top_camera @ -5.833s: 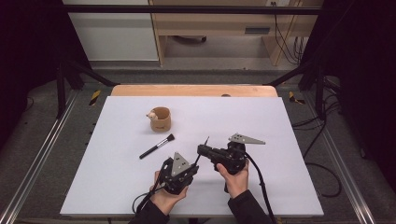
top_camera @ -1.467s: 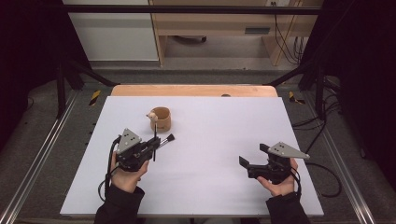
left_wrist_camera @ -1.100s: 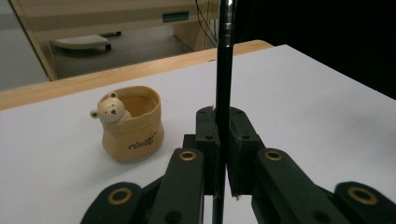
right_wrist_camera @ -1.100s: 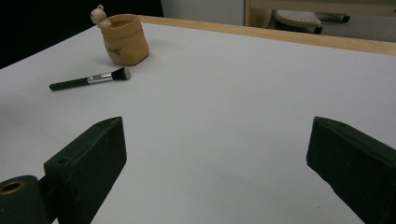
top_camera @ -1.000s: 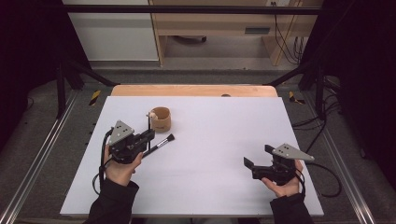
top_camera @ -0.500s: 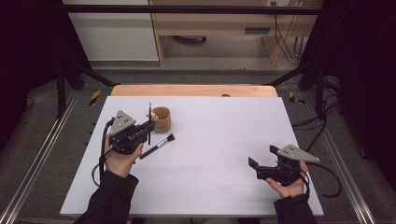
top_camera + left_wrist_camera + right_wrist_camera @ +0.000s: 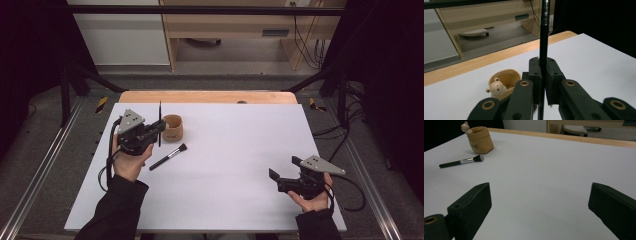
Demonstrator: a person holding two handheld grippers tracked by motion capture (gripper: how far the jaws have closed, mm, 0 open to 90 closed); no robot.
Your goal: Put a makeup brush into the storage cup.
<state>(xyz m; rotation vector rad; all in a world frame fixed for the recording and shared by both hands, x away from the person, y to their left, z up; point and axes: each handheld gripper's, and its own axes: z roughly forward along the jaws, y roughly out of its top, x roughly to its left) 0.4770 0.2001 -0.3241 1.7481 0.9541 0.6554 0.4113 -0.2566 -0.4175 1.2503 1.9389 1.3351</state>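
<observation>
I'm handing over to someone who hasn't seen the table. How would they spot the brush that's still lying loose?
Start at the white table and find the tan cup with a bear figure near its far left side. Just in front of it lies the loose brush, flat with a black handle, silver collar and dark bristles, unlike the thin black stick held upright in the left gripper.

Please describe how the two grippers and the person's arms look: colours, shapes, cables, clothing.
Both the left gripper and right gripper are black, with blocky jaws and brass-coloured pivot rings. Each carries a grey three-cornered plate on top and trails a black cable. The person wears black sleeves.
</observation>
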